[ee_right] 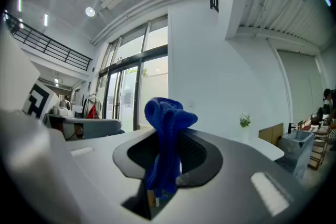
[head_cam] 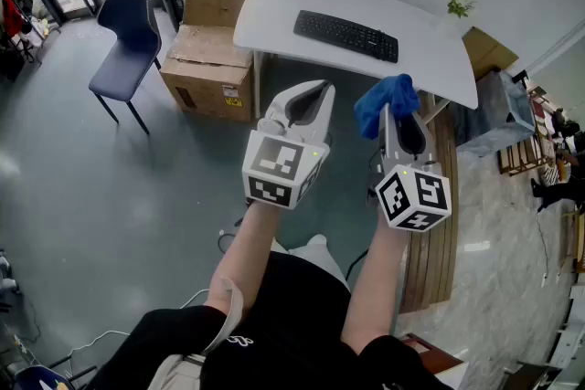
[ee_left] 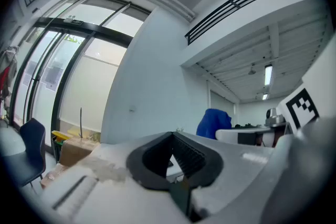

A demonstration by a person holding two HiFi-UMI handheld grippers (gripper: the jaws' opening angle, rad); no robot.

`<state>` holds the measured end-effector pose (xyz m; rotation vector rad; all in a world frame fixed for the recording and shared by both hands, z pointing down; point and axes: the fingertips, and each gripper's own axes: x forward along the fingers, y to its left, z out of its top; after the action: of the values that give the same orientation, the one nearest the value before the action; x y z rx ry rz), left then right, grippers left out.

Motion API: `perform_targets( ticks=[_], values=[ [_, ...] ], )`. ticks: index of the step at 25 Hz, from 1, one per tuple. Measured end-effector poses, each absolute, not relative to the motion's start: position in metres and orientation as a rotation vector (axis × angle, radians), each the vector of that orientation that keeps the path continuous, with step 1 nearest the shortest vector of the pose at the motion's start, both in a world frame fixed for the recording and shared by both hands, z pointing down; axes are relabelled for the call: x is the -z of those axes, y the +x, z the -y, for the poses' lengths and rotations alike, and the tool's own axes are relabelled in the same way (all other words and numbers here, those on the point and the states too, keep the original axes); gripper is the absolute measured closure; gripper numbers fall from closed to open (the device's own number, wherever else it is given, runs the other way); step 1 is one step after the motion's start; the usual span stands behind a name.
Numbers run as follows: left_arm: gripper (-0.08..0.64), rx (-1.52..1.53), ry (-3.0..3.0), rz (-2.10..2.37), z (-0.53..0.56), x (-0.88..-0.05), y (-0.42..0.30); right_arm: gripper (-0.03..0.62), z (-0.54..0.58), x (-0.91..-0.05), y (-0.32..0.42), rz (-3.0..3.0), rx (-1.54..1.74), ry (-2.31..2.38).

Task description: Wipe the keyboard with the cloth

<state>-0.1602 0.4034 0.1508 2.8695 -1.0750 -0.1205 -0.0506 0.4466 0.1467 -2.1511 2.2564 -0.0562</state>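
A black keyboard (head_cam: 345,36) lies on a white table (head_cam: 274,5) ahead of me. I hold both grippers up over the grey floor, short of the table's near edge. My right gripper (head_cam: 388,109) is shut on a blue cloth (head_cam: 384,101), which bunches up above the jaws and hangs between them in the right gripper view (ee_right: 167,123). My left gripper (head_cam: 319,87) is shut, its tips together with nothing between them. In the left gripper view the blue cloth (ee_left: 212,122) shows off to the right, beyond the left gripper (ee_left: 172,135).
Stacked cardboard boxes (head_cam: 212,59) stand at the table's left end, and a dark blue chair (head_cam: 128,30) is further left. A small plant (head_cam: 460,6) sits on the table's far right corner. A wooden slatted bench (head_cam: 437,233) runs along my right side.
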Motion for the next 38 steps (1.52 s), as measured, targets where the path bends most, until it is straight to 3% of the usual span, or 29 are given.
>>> perform_targets(
  ticks=[19, 28, 38],
  values=[
    [0.561, 0.151, 2.824, 1.17, -0.337, -0.149, -0.181, 0.497, -0.395, -0.13, -0.018, -2.09, 0.01, -2.19],
    [0.561, 0.139, 2.765, 1.314, -0.24, -0.158, -0.187, 0.497, -0.287, -0.133, -0.005, -2.134, 0.016, -2.097],
    [0.561, 0.095, 2.65, 1.355, -0.092, -0.202, -0.12, 0.497, -0.14, -0.164, 0.081, -2.178, 0.088, -2.136]
  ],
)
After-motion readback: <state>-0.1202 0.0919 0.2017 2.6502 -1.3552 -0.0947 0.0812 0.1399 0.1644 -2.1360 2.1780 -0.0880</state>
